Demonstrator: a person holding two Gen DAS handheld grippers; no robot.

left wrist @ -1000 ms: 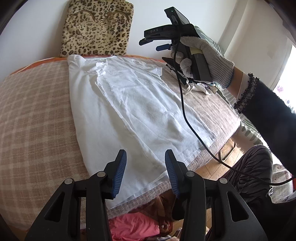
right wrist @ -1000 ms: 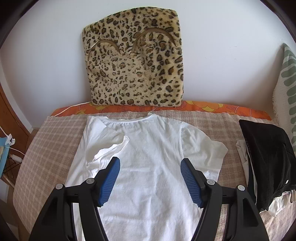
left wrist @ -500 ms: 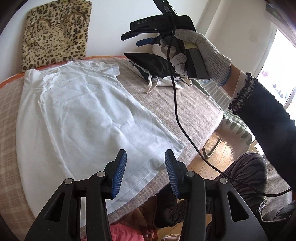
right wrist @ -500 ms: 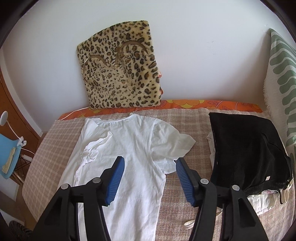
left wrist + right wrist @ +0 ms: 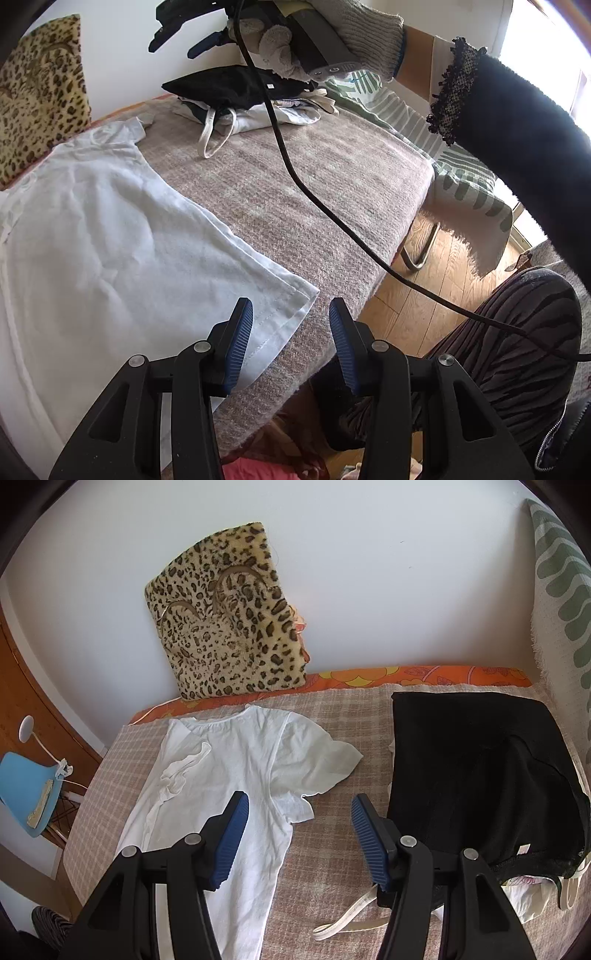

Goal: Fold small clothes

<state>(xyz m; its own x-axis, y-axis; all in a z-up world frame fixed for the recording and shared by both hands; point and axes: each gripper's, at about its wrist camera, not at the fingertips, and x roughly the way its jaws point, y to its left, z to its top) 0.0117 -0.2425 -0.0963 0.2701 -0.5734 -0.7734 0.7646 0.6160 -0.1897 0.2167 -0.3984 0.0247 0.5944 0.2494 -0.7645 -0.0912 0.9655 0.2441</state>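
The white T-shirt (image 5: 229, 794) is now seen further left on the checked blanket (image 5: 332, 192). The left gripper (image 5: 290, 347) and right gripper (image 5: 299, 843) are held wide apart, empty.

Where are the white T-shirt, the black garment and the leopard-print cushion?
white T-shirt (image 5: 236, 760), right wrist view, on its chest.
black garment (image 5: 472, 760), right wrist view, on its top surface.
leopard-print cushion (image 5: 229, 616), right wrist view, on its front face.
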